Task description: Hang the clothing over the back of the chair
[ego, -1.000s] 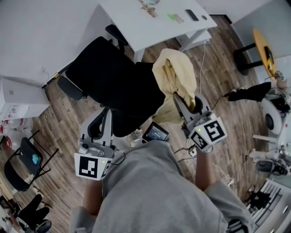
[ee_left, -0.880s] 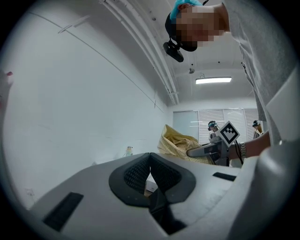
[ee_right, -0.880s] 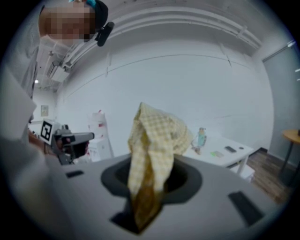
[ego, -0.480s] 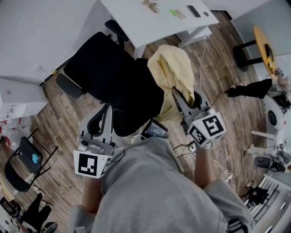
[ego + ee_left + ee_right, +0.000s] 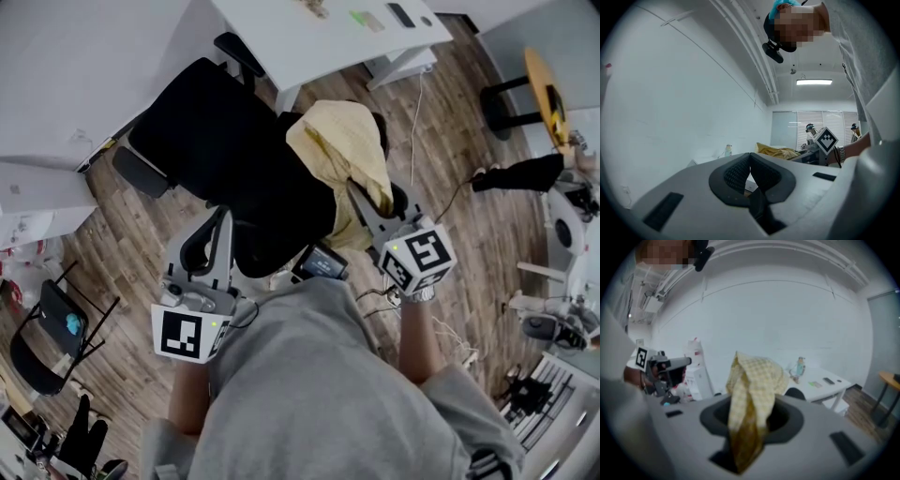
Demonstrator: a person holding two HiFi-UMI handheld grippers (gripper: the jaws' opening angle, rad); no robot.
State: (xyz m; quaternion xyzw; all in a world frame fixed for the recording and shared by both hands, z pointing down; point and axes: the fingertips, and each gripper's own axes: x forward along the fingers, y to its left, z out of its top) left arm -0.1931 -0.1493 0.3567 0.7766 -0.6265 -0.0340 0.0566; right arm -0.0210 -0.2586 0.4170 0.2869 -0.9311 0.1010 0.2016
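Observation:
A yellow checked garment (image 5: pixel 342 155) lies draped over the top of the black office chair (image 5: pixel 216 141), spreading toward its back. My right gripper (image 5: pixel 364 194) is at the cloth's lower right edge. In the right gripper view the garment (image 5: pixel 752 376) runs up out of the gap between the jaws of that gripper (image 5: pixel 750 416), still pinched there; the jaws have just been opening. My left gripper (image 5: pixel 222 220) hovers at the near side of the chair, apart from the cloth. Its jaws (image 5: pixel 750 157) meet, with nothing held. The garment (image 5: pixel 776 150) shows beyond them.
A white desk (image 5: pixel 319 37) with small items stands behind the chair. A white cabinet (image 5: pixel 37 202) and a small black folding chair (image 5: pixel 47 337) are at the left. A round yellow table (image 5: pixel 547 89) and cables on the wood floor are at the right.
My right gripper has sunk and shifted left with the garment, which now lies lower and wider over the chair top. The left gripper has stayed where it was.

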